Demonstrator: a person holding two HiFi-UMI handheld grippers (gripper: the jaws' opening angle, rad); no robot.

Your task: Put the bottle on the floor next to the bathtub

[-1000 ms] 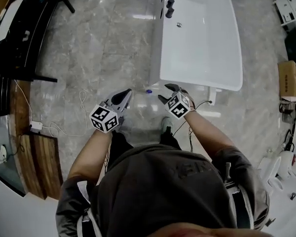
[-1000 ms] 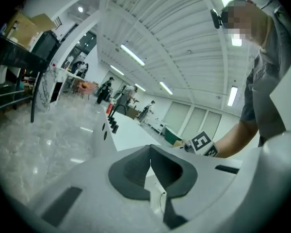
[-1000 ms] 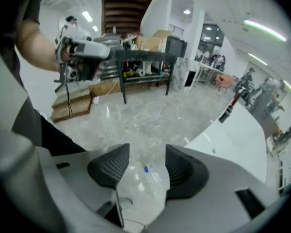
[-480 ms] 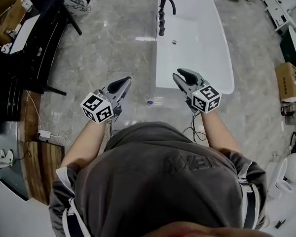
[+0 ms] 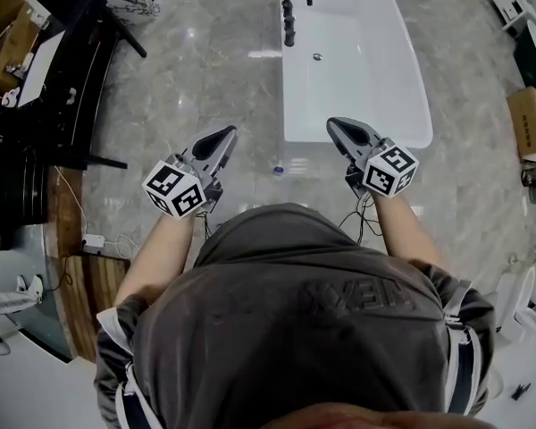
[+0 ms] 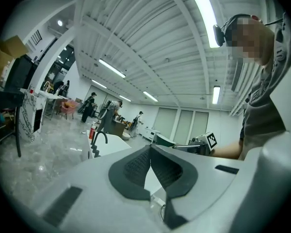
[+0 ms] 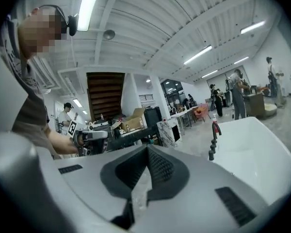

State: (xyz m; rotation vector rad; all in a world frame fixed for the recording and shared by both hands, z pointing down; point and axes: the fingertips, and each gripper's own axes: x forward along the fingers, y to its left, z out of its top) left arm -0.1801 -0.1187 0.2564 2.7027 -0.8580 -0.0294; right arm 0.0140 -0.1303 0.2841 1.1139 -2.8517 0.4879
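Observation:
A small clear bottle (image 5: pixel 277 168) with a blue cap stands on the marble floor, just off the near corner of the white bathtub (image 5: pixel 417 96). My left gripper (image 5: pixel 225 135) is held up at the bottle's left, shut and empty. The right gripper (image 5: pixel 337 125) hovers over the tub's near end, to the bottle's right, its jaws shut with nothing between them. In the left gripper view the jaws (image 6: pixel 150 147) meet at their tips; the right gripper view shows the same (image 7: pixel 147 147). Both point level across the room.
A black faucet (image 5: pixel 288 12) stands at the tub's far left rim. Black furniture (image 5: pixel 36 105) lines the left side, with a white cable and plug (image 5: pixel 94 239) on the floor. A cardboard box (image 5: pixel 531 119) sits at the right. Several people stand far off (image 6: pixel 93 106).
The right gripper's jaws have closed. Both grippers have risen away from the floor, and the bottle stays standing beside the tub. The head view has lifted and shifted.

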